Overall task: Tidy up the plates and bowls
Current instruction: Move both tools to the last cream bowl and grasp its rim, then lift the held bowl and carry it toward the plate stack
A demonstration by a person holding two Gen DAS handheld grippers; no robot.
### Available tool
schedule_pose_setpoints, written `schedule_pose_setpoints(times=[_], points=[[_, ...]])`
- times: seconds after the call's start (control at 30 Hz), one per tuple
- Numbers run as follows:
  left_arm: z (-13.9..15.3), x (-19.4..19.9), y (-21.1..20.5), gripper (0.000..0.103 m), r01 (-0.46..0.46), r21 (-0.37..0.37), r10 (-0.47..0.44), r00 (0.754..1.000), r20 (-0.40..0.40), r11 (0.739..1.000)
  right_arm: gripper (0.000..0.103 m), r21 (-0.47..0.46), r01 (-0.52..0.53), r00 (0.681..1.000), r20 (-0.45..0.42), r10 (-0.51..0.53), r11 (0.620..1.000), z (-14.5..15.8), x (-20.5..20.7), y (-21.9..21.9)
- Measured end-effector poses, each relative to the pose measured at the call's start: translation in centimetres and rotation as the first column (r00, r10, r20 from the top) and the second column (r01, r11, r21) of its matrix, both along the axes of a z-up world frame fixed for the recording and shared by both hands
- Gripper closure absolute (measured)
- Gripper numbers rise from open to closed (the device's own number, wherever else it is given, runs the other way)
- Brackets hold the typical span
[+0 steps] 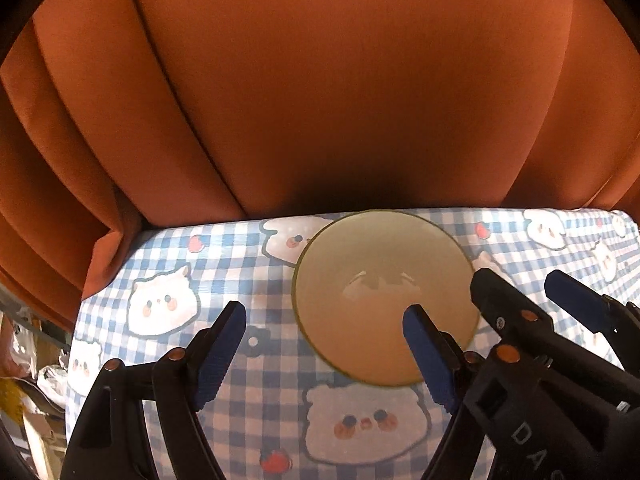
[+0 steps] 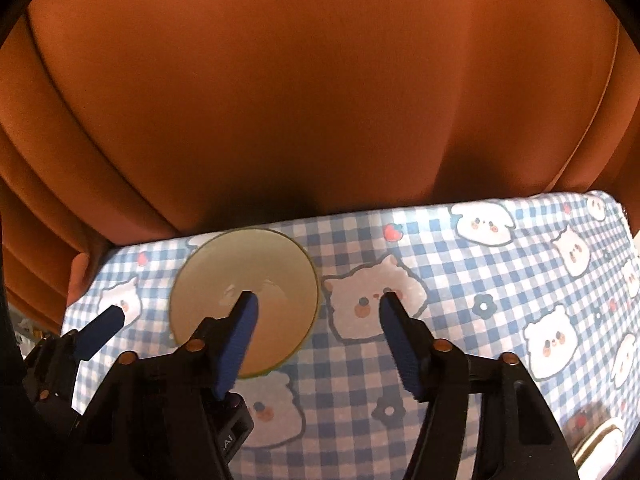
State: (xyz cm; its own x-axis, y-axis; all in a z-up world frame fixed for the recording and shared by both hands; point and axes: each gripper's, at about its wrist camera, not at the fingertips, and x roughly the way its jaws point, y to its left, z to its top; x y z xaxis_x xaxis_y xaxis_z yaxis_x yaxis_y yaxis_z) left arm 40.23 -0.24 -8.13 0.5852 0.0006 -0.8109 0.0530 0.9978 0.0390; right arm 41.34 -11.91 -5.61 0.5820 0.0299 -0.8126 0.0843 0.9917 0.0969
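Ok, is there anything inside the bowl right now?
No, in the left wrist view the bowl shows only a bare pale inside with a light glare, sitting on the checked tablecloth.

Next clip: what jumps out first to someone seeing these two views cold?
A single pale empty bowl sits on the blue-checked cartoon tablecloth near the table's far edge, with orange curtains filling the background. Both grippers hang open over it: the left gripper just left of the bowl, the right gripper just right of it, neither gripping it.
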Motion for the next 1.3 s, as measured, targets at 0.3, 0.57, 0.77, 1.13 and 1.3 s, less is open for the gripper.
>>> schedule_pose_setpoints(times=[0.3,0.57,0.77,1.13,1.3], points=[[-3.3,1.9,0.3,0.039,-0.004,-0.04,0.002,0.999,-0.043,0.999,0.058,0.01,-0.005,0.999,-0.042,0.006,1.0,-3.4,2.3,0.0],[-4.6,3.9,0.2,0.06,-0.004,-0.057,0.002,0.999,-0.046,0.998,0.079,0.001,-0.012,0.997,-0.077,0.012,1.0,-5.2,4.6,0.4],[-4.7,4.4,0.5,0.069,-0.006,-0.065,0.003,0.999,-0.049,0.998,0.086,-0.003,-0.023,0.997,-0.08,0.022,1.0,-5.3,5.4,0.9],[-4.1,4.2,1.0,0.069,0.004,-0.1,-0.011,0.998,-0.066,0.995,0.086,-0.049,-0.037,0.993,-0.113,0.032,0.998,-4.8,5.9,1.8],[-2.5,2.9,1.3,0.069,0.004,-0.114,-0.01,0.999,-0.052,0.993,0.086,-0.059,-0.028,0.994,-0.107,0.022,0.998,-3.6,5.0,1.4]])
